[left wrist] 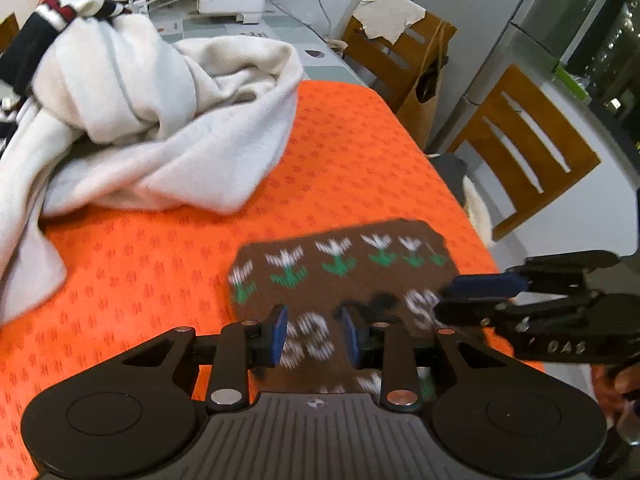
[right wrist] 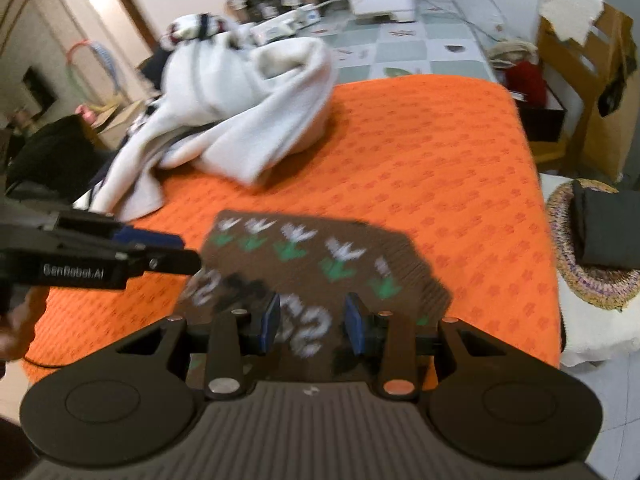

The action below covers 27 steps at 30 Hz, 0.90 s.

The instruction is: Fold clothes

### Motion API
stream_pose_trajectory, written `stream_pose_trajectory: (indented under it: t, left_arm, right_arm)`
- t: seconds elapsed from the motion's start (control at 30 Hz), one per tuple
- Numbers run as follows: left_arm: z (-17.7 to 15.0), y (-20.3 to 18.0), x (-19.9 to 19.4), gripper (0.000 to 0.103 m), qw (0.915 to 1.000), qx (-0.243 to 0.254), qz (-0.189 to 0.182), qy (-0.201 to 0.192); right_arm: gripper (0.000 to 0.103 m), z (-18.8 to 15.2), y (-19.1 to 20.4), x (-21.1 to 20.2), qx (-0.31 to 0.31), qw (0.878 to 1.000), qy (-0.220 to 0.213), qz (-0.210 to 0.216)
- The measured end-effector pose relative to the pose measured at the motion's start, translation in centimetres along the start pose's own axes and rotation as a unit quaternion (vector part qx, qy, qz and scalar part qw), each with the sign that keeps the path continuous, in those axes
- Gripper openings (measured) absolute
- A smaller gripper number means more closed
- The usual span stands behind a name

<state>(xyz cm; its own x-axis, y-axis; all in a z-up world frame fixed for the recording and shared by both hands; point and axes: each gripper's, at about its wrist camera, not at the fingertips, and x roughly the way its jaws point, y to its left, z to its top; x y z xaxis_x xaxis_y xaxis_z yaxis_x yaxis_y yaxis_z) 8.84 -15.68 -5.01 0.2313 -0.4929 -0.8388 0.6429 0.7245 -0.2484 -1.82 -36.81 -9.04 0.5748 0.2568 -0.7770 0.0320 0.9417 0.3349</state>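
Note:
A folded brown knit garment [left wrist: 344,280] with white-and-green flowers and white numerals lies flat on the orange table cover [left wrist: 360,152], near the front edge. My left gripper [left wrist: 314,332] hovers over its near part, blue pads apart, with the knit showing in the gap below and nothing pinched. My right gripper [left wrist: 442,300] reaches in from the right at the garment's right end. In the right wrist view the same garment [right wrist: 320,252] lies under my right gripper [right wrist: 312,322], whose pads also stand apart. There my left gripper [right wrist: 188,250] comes in from the left.
A crumpled white fleece garment [left wrist: 160,120] [right wrist: 248,120] is heaped at the back left, with a striped piece [left wrist: 60,12] behind it. Wooden chairs [left wrist: 520,152] stand to the right of the table. A woven cushion [right wrist: 580,280] with a dark folded item sits right of the cover.

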Motion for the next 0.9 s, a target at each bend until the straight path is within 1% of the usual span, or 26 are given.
stream_pose_trajectory:
  t: [0.13,0.33,0.4,0.5,0.57,0.6,0.63,0.67,0.73,0.77,0.83,0.87,0.9]
  left_arm:
    - [-2.2,-1.2,-0.3,0.033,0.9999,0.001,-0.002,0.013]
    - [-5.1,-1.5,2.0,0.034,0.9986,-0.029,0.013,0.043]
    - [-5.6,-1.2,2.7,0.034,0.9979,-0.042,0.019,0.047]
    - [-5.5,-1.1,2.6,0.035,0.9971,-0.060,0.022,0.040]
    - [-5.5,-1.2,2.0,0.039,0.9971,-0.064,0.026,0.031]
    - [-5.5,-1.2,1.7,0.046,0.9971,-0.066,0.029,0.025]
    - [-5.6,-1.2,1.4,0.052,0.9969,-0.070,0.032,0.019]
    - [-5.7,-1.1,1.1,0.054,0.9965,-0.075,0.034,0.014]
    - [-5.9,-0.6,0.6,0.062,0.9948,-0.095,0.036,0.006]
    - [-6.0,-0.3,0.5,0.064,0.9936,-0.107,0.036,0.004]
    - [-6.4,0.6,0.3,0.069,0.9902,-0.137,0.028,0.001]
    - [-6.6,0.9,0.3,0.070,0.9883,-0.150,0.025,0.000]
    - [-6.8,1.3,0.4,0.072,0.9861,-0.165,0.022,-0.001]
  right_arm:
    - [0.041,-1.6,1.5,-0.3,-0.026,0.999,0.015,0.011]
    - [0.043,-3.3,1.3,1.2,-0.038,0.998,0.036,0.019]
    - [0.044,-3.6,1.1,1.8,-0.039,0.998,0.039,0.021]
    - [0.044,-3.6,1.2,2.0,-0.047,0.998,0.039,0.024]
    - [0.044,-3.2,1.1,1.7,-0.046,0.998,0.038,0.029]
    - [0.045,-3.1,0.9,1.4,-0.043,0.998,0.036,0.033]
    - [0.047,-3.0,0.7,1.0,-0.039,0.998,0.033,0.036]
    - [0.048,-2.9,0.3,0.7,-0.035,0.998,0.030,0.038]
    - [0.058,-2.8,-0.6,0.1,-0.025,0.999,0.023,0.040]
    - [0.061,-2.7,-1.1,-0.2,-0.021,0.999,0.019,0.039]
    - [0.073,-2.6,-2.2,-0.6,-0.011,0.999,0.012,0.036]
    - [0.077,-2.5,-2.8,-0.7,-0.007,0.999,0.009,0.034]
    - [0.084,-2.5,-3.3,-0.7,-0.003,0.999,0.007,0.031]
